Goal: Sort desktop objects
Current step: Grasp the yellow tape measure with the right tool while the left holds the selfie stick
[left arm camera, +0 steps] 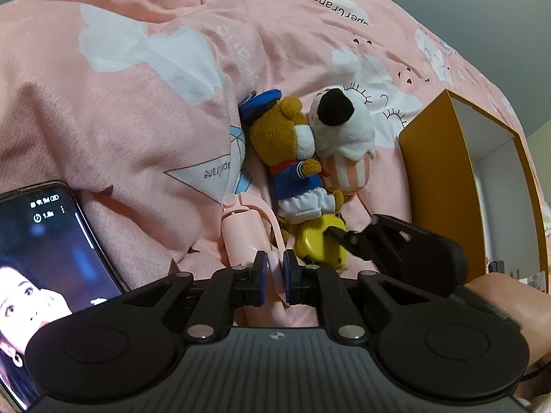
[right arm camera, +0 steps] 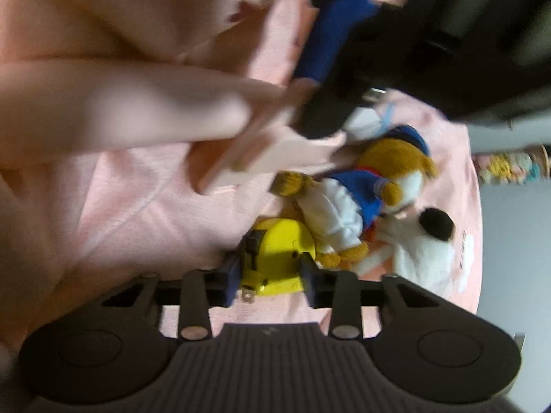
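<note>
A pink quilt printed with white clouds and paper cranes (left arm camera: 144,110) covers the whole work surface, and the brown plush bear in a blue sailor jacket and cap (left arm camera: 292,158) lying near its middle serves as the landmark. Touching the bear's face on one side lies a white plush dog with a black nose and a pink-striped base (left arm camera: 344,137). Just below the bear's feet sits a yellow plastic tape measure with a black clip (right arm camera: 275,258), and beside the bear's legs, on the side away from the dog, lies a pale pink plastic bottle-shaped item with a looped strap (left arm camera: 241,237). The left gripper (left arm camera: 274,275) has its blue-padded jaws drawn nearly together and pinched on the pink strap of that item. The right gripper (right arm camera: 268,275) straddles the yellow tape measure; its pads (right arm camera: 231,275) sit against the case on both sides, so it grips the measure, though this view is blurred. Well beyond the dog from the bear stands an open box, orange outside and white inside (left arm camera: 444,179). On the far side of the pink item from the bear, at the quilt's edge, lies a black smartphone with a lit screen (left arm camera: 51,258). A bare forearm (left arm camera: 499,309) shows behind the right gripper.
</note>
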{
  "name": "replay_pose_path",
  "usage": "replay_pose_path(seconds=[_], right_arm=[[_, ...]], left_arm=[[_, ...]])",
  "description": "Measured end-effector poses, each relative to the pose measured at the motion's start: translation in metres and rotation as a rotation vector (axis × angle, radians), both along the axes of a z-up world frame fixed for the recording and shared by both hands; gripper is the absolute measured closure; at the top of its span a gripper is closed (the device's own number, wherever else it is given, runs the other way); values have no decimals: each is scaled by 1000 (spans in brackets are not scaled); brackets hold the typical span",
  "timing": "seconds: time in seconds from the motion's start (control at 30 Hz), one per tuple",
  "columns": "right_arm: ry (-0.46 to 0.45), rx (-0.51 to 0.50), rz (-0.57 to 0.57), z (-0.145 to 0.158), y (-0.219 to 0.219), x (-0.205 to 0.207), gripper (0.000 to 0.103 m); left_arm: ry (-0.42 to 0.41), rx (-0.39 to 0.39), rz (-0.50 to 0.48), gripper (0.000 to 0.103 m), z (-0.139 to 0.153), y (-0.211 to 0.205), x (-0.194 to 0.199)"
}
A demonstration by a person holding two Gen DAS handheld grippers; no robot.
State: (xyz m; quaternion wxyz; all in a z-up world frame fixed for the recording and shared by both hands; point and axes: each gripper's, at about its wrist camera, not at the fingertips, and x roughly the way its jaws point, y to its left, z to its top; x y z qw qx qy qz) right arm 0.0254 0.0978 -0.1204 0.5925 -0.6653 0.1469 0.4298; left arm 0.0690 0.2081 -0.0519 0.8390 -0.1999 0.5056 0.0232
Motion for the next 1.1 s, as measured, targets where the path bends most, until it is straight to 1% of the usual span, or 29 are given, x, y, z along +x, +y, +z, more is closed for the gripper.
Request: replay_pose_path(seconds=[0.1, 0.13, 0.2, 0.27, 0.33, 0.37, 0.4, 0.47, 0.53, 0.6, 0.67, 0.7, 0.73, 0.87, 0.97, 1.03, 1.1], right_arm=[[43, 62, -73, 17, -4, 5, 76], [66, 89, -102, 25, -6, 7, 78], [136, 144, -161, 44, -8, 14, 80], [268, 210, -247, 65, -10, 27, 81], [445, 281, -354, 84, -11, 49, 81], [515, 306, -409, 87, -13, 57, 81], [563, 321, -464, 89, -12, 67, 81], [621, 338, -556, 87, -12, 83, 81], [654, 347, -598, 83, -13, 88, 80], [667, 348, -604, 80, -12, 91, 78], [651, 340, -603, 74, -7, 87, 73], [635, 336, -605, 70, -6, 97, 73], [620, 336, -605, 67, -5, 95, 72], [617, 370, -615, 71, -11, 90, 75], [622, 406, -639, 81, -24, 87, 80], [649, 441, -665, 88, -34, 88, 82], [712, 484, -703, 93, -47, 93, 82]], left_arm=[[-5, 16, -4, 92, 0, -2, -2], [-5, 16, -2, 92, 0, -2, -2], [-3, 15, 0, 92, 0, -2, -2], [-2, 18, -2, 93, 0, -2, -1], [-3, 20, -3, 93, 0, -3, -2], [-2, 19, -3, 92, 0, -3, -1], [-2, 19, -2, 92, 0, -3, -1], [-1, 19, -2, 92, 0, -3, -1], [-1, 21, 0, 92, -1, -3, 0], [0, 25, 0, 92, -1, -4, 1], [1, 36, -7, 92, -1, -6, 1], [0, 43, -11, 92, -1, -8, 2], [0, 50, -14, 92, -1, -9, 2], [-2, 71, -25, 92, -1, -14, 3], [-3, 107, -42, 92, 0, -21, 2], [0, 121, -35, 92, 1, -23, 1], [2, 119, -11, 92, 1, -25, -1]])
